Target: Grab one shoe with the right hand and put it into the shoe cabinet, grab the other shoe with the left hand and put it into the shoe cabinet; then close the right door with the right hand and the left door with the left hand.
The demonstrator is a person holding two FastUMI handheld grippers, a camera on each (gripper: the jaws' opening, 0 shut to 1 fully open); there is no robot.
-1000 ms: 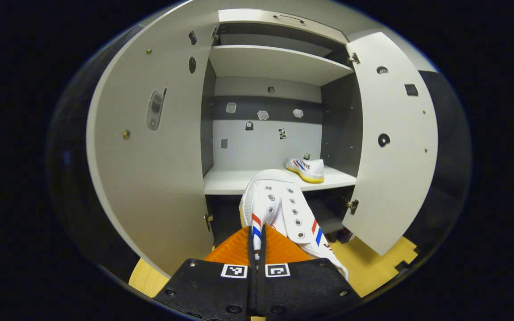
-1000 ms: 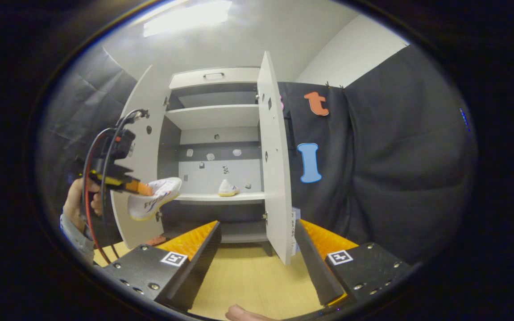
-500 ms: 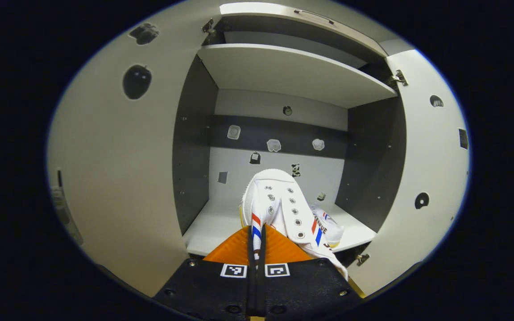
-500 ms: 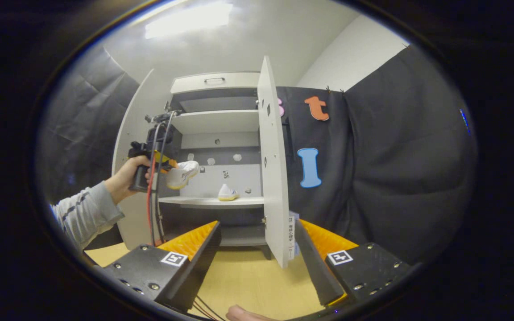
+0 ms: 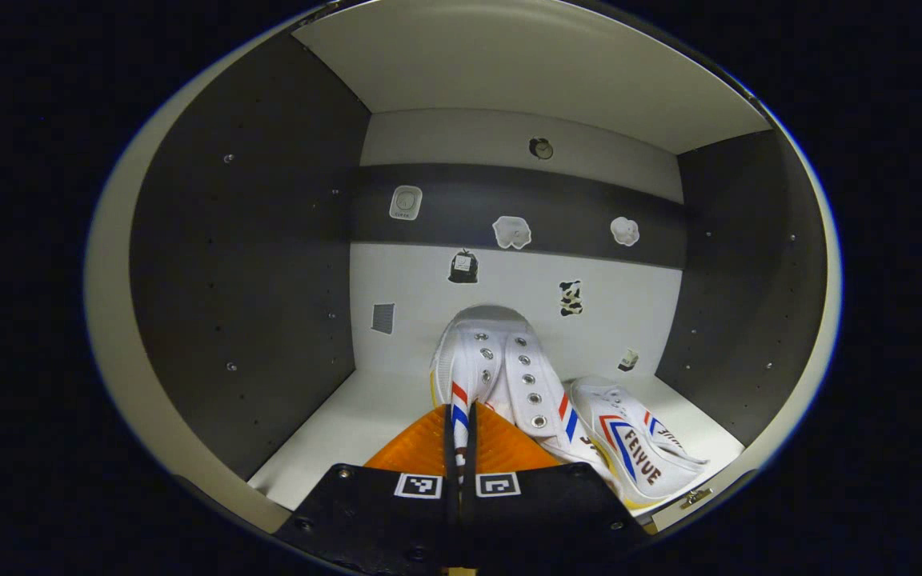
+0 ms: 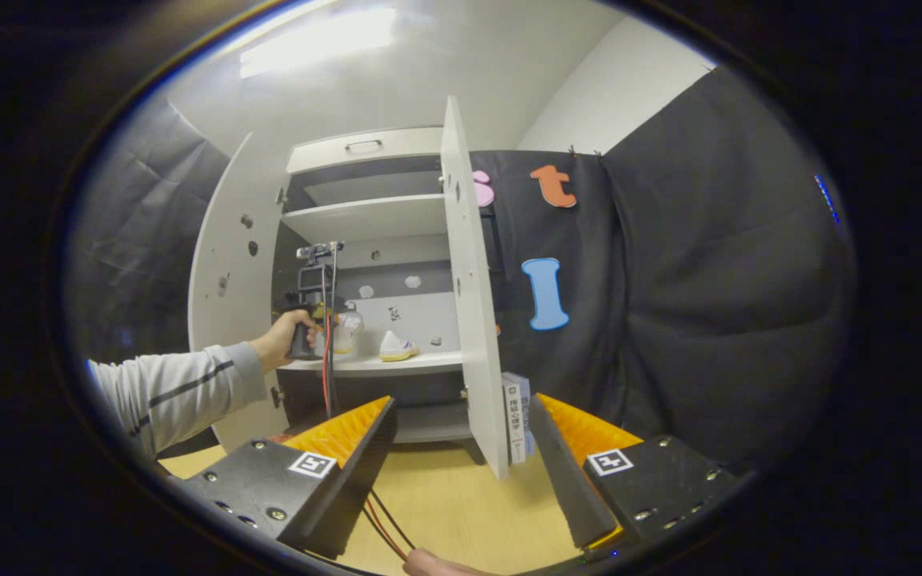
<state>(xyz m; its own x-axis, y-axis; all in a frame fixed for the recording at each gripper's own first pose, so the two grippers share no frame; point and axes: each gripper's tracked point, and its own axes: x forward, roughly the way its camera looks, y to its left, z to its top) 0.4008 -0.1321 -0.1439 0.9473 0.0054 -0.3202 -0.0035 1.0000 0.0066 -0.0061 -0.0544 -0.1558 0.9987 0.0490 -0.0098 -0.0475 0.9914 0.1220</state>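
Two tools here, so starting with the left tool (image 5: 461,448): its fingers are pinched nearly together on the side cloth of a white shoe (image 5: 493,364) with red and blue stripes, so it's holding that shoe, toe pointing away toward the back wall of the cabinet. In the left gripper view the held shoe sits inside the middle compartment, over the pale shelf (image 5: 325,436), and I can't tell if its sole is touching the shelf or not. Just to its right, near the right side wall, the second shoe (image 5: 641,456) lies on that shelf, right beside the held one. The back wall has a dark band (image 5: 429,200) across it with a few small stickers on and below it. In the right gripper view, the right tool (image 6: 461,448) is spread wide with nothing between its fingers, low over the wooden floor (image 6: 445,512), well back from the shoe cabinet (image 6: 365,216). Both doors stand open: the right door (image 6: 469,304) is edge-on straight ahead, the left door (image 6: 225,264) swung out farther left. A hand (image 6: 285,340) in a grey sleeve reaches the left tool into the cabinet, by the shoe on the shelf.
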